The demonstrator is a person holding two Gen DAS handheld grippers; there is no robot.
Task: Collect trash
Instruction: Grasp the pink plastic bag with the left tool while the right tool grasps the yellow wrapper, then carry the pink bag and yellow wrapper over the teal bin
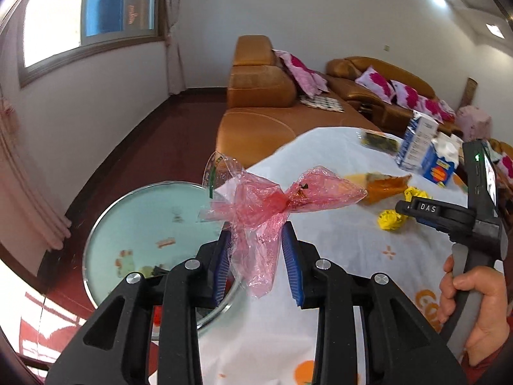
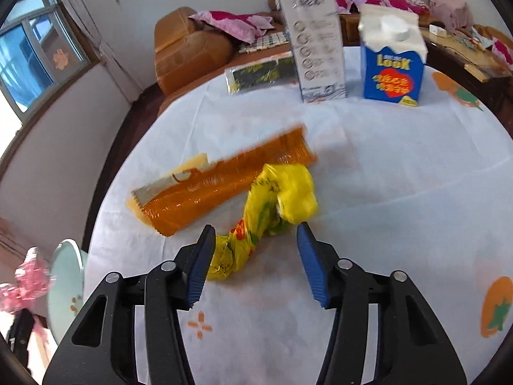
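My left gripper (image 1: 256, 229) is shut on a crumpled pink plastic bag (image 1: 272, 205), held up over the table's left edge; the same bag shows blurred in the right wrist view (image 2: 29, 276). A twisted yellow plastic bag (image 2: 272, 202) lies on the white tablecloth (image 2: 400, 176), and its lower end reaches between the blue pads of my right gripper (image 2: 255, 227). That gripper is open; its right pad stands clear of the bag. From the left wrist view the right gripper (image 1: 404, 208) hovers just above the yellow bag (image 1: 389, 219), with a hand (image 1: 474, 304) on its handle.
An orange wrapper (image 2: 224, 186) lies just behind the yellow bag. At the table's far side stand a white carton (image 2: 317, 41) and a blue carton (image 2: 391, 61), beside a dark flat packet (image 2: 259, 75). A round glass side table (image 1: 144, 224) sits low left; sofas (image 1: 263, 96) behind.
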